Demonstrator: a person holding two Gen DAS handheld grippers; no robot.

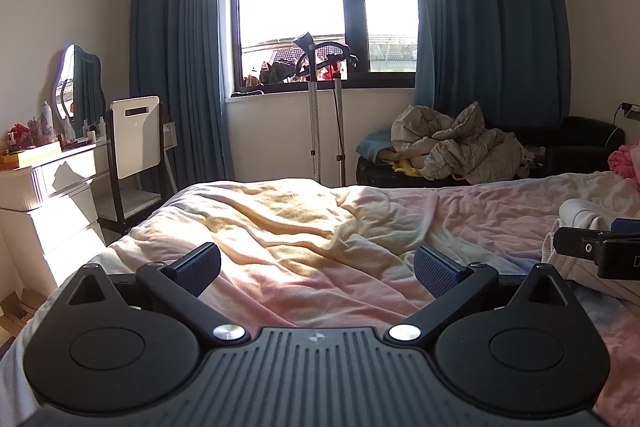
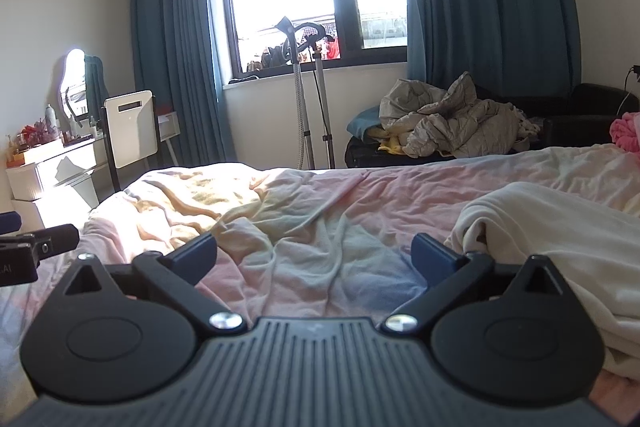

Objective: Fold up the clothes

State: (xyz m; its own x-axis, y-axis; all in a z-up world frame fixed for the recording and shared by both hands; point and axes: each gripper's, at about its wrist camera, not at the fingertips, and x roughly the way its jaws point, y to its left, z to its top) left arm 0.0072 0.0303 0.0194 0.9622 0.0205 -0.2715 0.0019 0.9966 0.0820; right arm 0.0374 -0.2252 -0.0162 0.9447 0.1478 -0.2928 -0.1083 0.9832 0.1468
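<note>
A white garment [image 2: 560, 235] lies crumpled on the bed at the right, just right of my right gripper [image 2: 314, 255], which is open and empty, hovering low over the pink and yellow bedsheet [image 2: 304, 199]. The garment's edge shows in the left wrist view [image 1: 580, 215] at the far right. My left gripper [image 1: 318, 269] is open and empty over the sheet [image 1: 304, 223], left of the right gripper, whose finger [image 1: 580, 247] juts in from the right.
A black sofa with a grey quilt [image 2: 452, 127] stands beyond the bed. A garment steamer stand [image 2: 308, 99] is under the window. A white dresser with bottles [image 2: 52, 163] and a chair [image 2: 130, 127] stand left. Something pink [image 2: 626, 131] lies far right.
</note>
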